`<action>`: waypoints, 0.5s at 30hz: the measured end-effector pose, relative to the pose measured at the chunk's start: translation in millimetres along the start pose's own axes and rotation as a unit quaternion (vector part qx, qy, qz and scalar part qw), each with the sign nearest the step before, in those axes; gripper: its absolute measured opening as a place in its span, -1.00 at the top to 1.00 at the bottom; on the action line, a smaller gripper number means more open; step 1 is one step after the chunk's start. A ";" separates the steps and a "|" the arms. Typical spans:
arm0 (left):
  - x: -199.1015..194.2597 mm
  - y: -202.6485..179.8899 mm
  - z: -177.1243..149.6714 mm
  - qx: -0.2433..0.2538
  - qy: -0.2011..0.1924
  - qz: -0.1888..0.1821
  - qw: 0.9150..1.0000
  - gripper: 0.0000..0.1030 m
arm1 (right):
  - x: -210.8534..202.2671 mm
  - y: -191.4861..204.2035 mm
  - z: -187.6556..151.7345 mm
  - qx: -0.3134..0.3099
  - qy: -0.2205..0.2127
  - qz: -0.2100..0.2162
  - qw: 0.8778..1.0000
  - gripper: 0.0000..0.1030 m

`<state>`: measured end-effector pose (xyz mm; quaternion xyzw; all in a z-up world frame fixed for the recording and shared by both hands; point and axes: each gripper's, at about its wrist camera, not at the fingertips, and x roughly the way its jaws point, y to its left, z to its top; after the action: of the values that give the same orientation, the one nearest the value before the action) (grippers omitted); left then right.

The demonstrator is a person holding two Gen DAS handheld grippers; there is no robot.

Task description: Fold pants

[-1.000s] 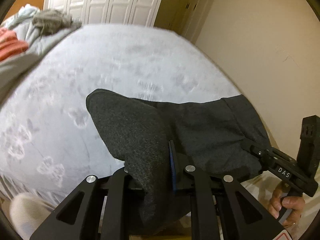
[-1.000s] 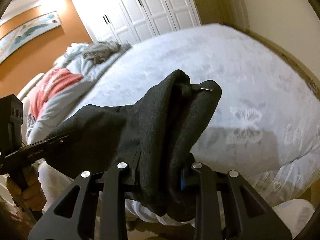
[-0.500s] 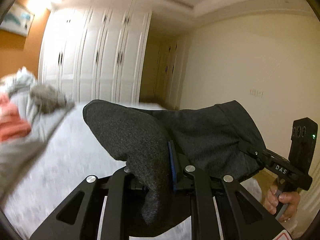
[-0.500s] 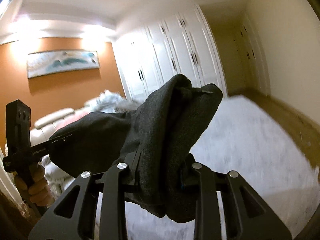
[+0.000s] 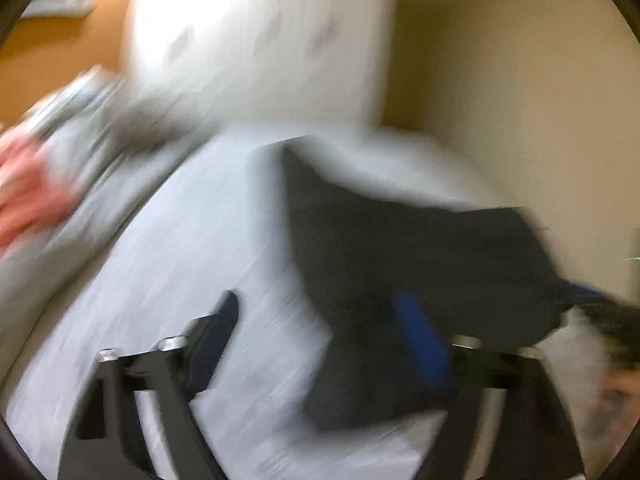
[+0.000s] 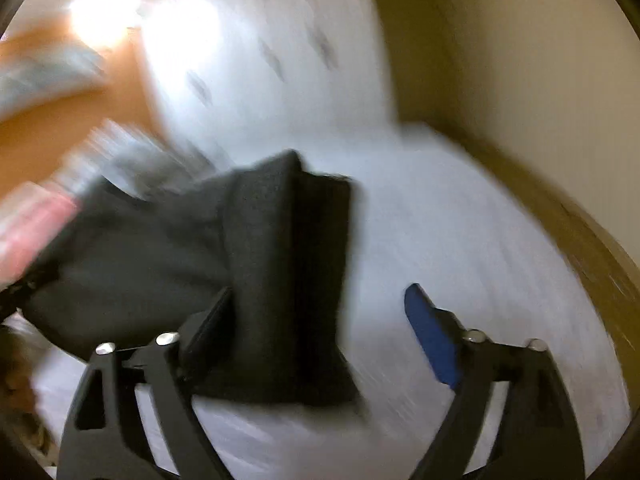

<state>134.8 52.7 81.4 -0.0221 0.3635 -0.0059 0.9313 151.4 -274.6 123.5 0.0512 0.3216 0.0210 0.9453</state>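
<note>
The dark grey pants lie bunched on the white bed, blurred by motion. My left gripper is open, its jaws wide apart, with the cloth lying over the blue-padded right finger. In the right wrist view the pants sit against the left finger of my right gripper, which is open too. Its blue-padded right finger stands clear of the cloth. Neither gripper pinches the pants.
A heap of grey and pink-red clothes lies on the left of the bed. White wardrobe doors stand behind. A beige wall and the wooden bed edge run along the right.
Both grippers swung down from the raised pose to the bed and opened, letting go of the pants, which now rest on the bedspread. Both views are motion-blurred.
</note>
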 end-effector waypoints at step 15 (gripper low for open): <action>5.9 -14.1 -95.1 0.013 0.046 -0.017 0.999 -0.24 | -18.4 19.9 -113.8 0.005 0.048 -0.022 0.999 -0.37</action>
<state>74.8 35.0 8.2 -0.0160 0.4051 -0.0278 0.9137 67.3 -246.7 47.1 0.0478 0.3681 0.0016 0.9286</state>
